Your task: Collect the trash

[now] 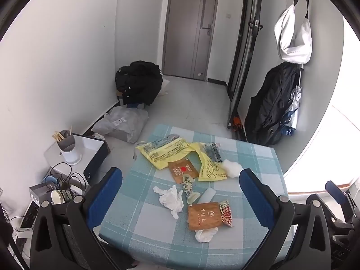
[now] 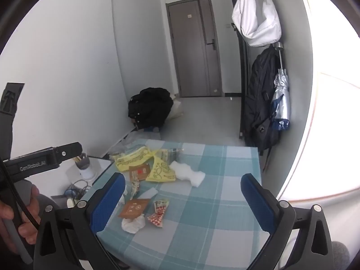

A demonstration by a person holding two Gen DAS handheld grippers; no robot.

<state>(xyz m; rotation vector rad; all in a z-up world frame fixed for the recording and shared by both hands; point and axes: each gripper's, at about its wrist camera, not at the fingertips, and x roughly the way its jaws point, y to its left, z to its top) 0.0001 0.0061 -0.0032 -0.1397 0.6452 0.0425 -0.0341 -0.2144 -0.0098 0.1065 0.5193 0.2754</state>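
Observation:
Trash lies scattered on a table with a blue checked cloth (image 1: 254,157) (image 2: 225,171). A yellow plastic bag (image 1: 171,154) (image 2: 157,168) sits at the far side, with a white foam piece (image 1: 232,168) (image 2: 187,174) beside it. Two brown packets (image 1: 203,216) (image 1: 183,171) (image 2: 134,207), a red checked wrapper (image 1: 226,213) (image 2: 158,211) and crumpled white tissues (image 1: 172,199) (image 1: 205,234) (image 2: 132,222) lie nearer. My left gripper (image 1: 180,193) hovers open above the litter, nothing between its blue pads. My right gripper (image 2: 183,200) also stands open and holds nothing.
Left of the table stand a white box (image 1: 94,148) with a utensil cup (image 1: 67,148) and a tangle of cables (image 1: 60,180). A black bag (image 1: 138,82) and a grey parcel (image 1: 121,123) lie on the floor. A backpack (image 1: 270,105) and umbrella (image 2: 280,96) hang at right.

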